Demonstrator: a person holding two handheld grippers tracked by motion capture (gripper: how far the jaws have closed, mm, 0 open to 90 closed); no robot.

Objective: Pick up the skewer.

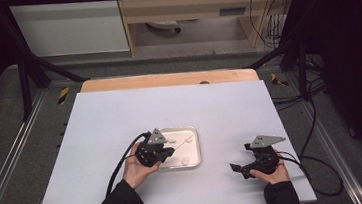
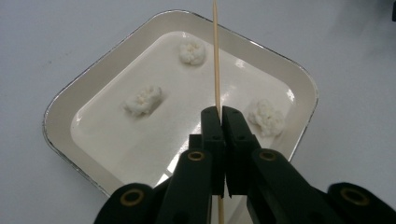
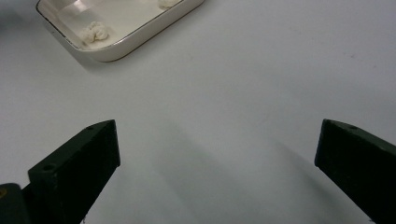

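Observation:
A shallow cream tray [image 1: 197, 146] sits mid-table, holding three white crumbly lumps [image 2: 192, 51] [image 2: 143, 100] [image 2: 267, 116]. My left gripper [image 2: 219, 112] is shut on a thin wooden skewer [image 2: 215, 56]. The skewer runs out past the jaw tips over the tray's [image 2: 52, 116] floor, between the lumps and apart from them. From above, the left gripper [image 1: 169, 151] hangs over the tray's left side. My right gripper [image 3: 218, 128] stands open with nothing between its jaws, above bare white table. It [image 1: 239, 157] is to the right of the tray [image 3: 140, 44], jaws pointing left.
The white board [image 1: 101, 125] lies on a wooden table whose edge [image 1: 167, 79] shows at the back. Black frame poles [image 1: 25, 72] rise at the far corners. Cables [image 1: 320, 164] trail off the right side. Bare board lies all around the tray.

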